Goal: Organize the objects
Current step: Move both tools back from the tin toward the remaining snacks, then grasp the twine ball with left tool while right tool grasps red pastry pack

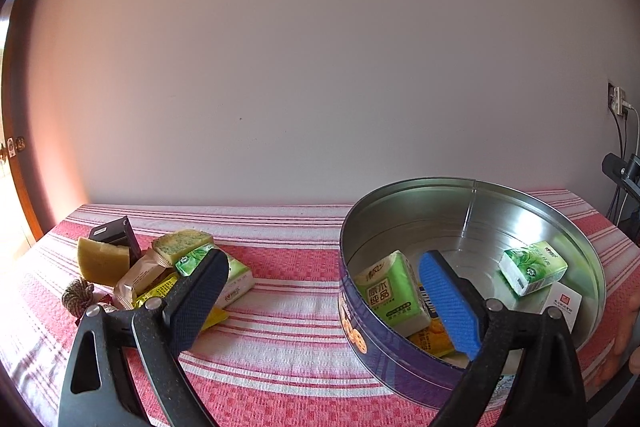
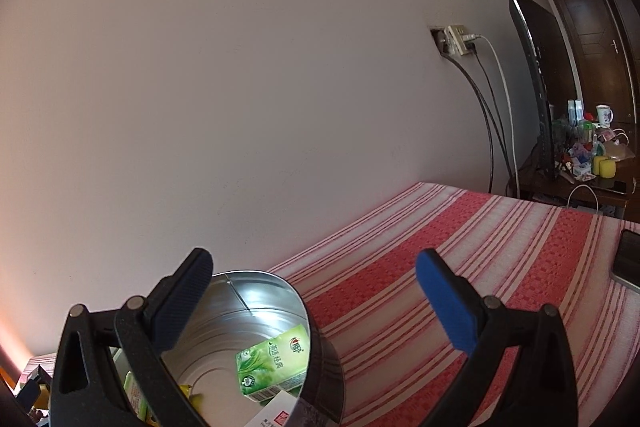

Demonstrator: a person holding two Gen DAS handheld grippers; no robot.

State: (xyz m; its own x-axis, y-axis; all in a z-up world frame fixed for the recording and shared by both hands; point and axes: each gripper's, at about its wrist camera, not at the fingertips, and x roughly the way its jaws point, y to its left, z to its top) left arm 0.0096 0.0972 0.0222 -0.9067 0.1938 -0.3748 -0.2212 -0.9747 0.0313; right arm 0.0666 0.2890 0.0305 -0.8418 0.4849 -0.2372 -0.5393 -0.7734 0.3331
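Chinese characters 原木纯品 are being shown on a green tissue pack (image 1: 390,289) inside the round tin (image 1: 472,199), lower right; both the left claw (image 1: 324,291) and the right claw (image 2: 314,301) are being held wide, empty.

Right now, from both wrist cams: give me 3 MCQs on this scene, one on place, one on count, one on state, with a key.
1. Where is the sponge?
A. in the tin
B. in the pile left of the tin
C. in the left gripper

2. How many green tissue packs show inside the tin?
A. none
B. two
C. four

3. How does the left gripper stand?
A. open, empty
B. shut on a pack
C. shut on the tin's rim

Key:
1 B: it lies among the loose things on the striped cloth.
2 B: one pack leans at the near wall, another pack lies further right.
3 A: the pads are wide apart with nothing between them.
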